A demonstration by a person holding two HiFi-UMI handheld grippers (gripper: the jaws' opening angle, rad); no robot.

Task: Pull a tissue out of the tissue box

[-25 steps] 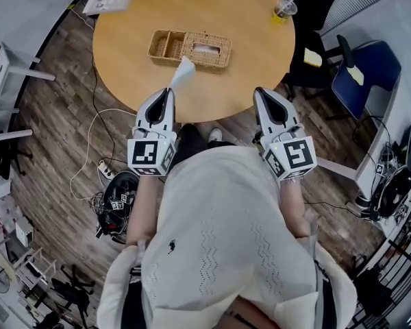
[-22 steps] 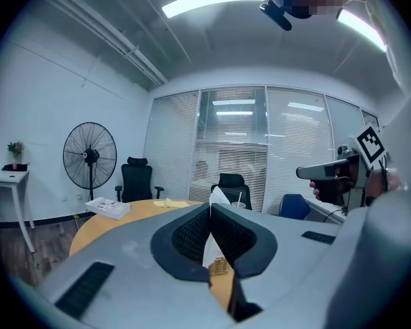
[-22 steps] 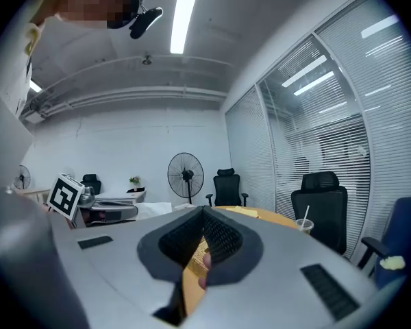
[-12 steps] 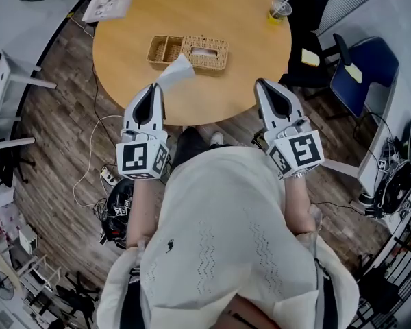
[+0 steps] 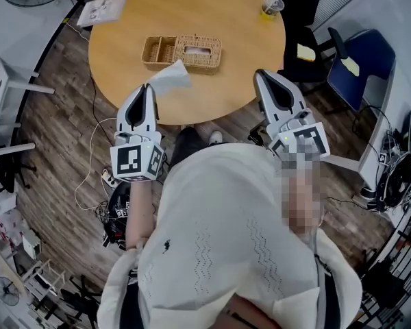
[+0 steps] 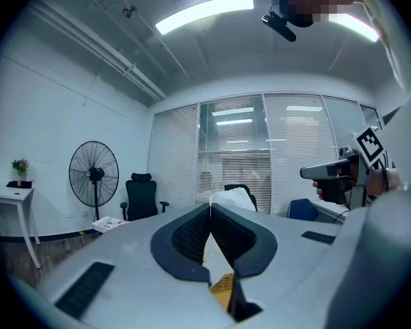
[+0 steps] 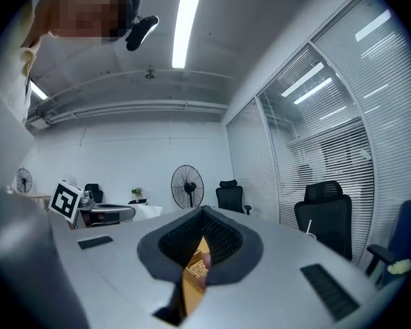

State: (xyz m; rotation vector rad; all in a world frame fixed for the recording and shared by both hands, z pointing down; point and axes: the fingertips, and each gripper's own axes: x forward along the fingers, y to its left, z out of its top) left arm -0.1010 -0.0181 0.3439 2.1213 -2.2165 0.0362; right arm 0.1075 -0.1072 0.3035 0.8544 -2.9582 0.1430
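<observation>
A wicker tissue box (image 5: 198, 50) stands on the round wooden table (image 5: 226, 88), with a pale tissue showing in its top slot. My left gripper (image 5: 148, 88) is near the table's front edge, shut on a white tissue (image 5: 170, 79) that hangs clear of the box. In the left gripper view the tissue (image 6: 231, 199) sticks up past the shut left gripper (image 6: 210, 206). My right gripper (image 5: 262, 74) is over the table's front right edge, shut with nothing in it. In the right gripper view, the right gripper (image 7: 204, 210) has its jaws together, and the box (image 7: 195, 267) shows below them.
A drink cup with a straw (image 5: 268, 6) stands at the table's far right, and a booklet (image 5: 101, 8) lies at its far left edge. A blue chair (image 5: 359, 67) is to the right. Cables and a power strip (image 5: 108, 177) lie on the wooden floor.
My left gripper has drawn back and to the left with the tissue, which is now farther from the box. The right gripper has barely moved.
</observation>
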